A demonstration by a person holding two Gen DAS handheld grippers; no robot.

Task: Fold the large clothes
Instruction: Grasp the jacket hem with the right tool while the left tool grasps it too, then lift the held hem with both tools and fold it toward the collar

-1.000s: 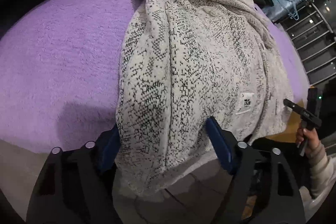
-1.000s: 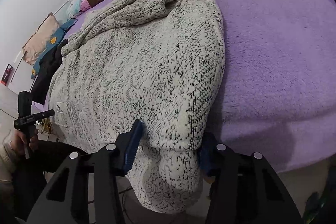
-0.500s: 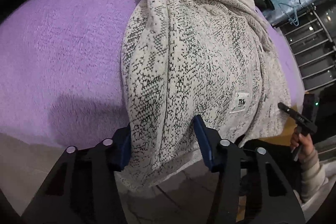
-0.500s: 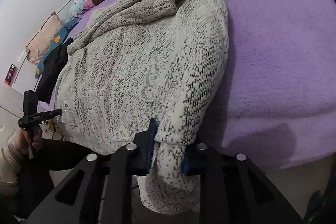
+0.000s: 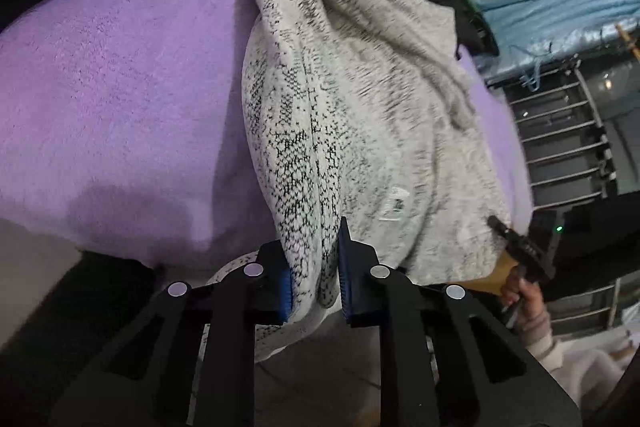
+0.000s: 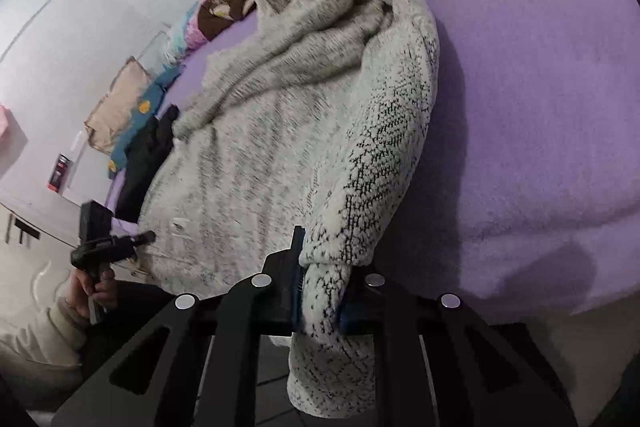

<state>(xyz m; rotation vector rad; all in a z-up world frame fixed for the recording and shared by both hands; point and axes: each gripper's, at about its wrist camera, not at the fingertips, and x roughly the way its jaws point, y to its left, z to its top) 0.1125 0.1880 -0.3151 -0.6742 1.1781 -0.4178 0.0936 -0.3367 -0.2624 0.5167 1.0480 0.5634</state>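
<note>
Soft, bulky, limp sweater [image 5: 360, 131] on bed [image 5: 100, 87]: left tool [image 5: 313, 291] and right tool [image 6: 320, 301] just closing, clamped on opposite hem corners.

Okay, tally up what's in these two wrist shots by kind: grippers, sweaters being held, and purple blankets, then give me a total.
Grippers: 2, the left gripper and the right gripper, each shut on fabric
Speckled grey-white sweaters: 1, the sweater lying on the bed
Purple blankets: 1, the purple blanket under it
Total: 4
</note>
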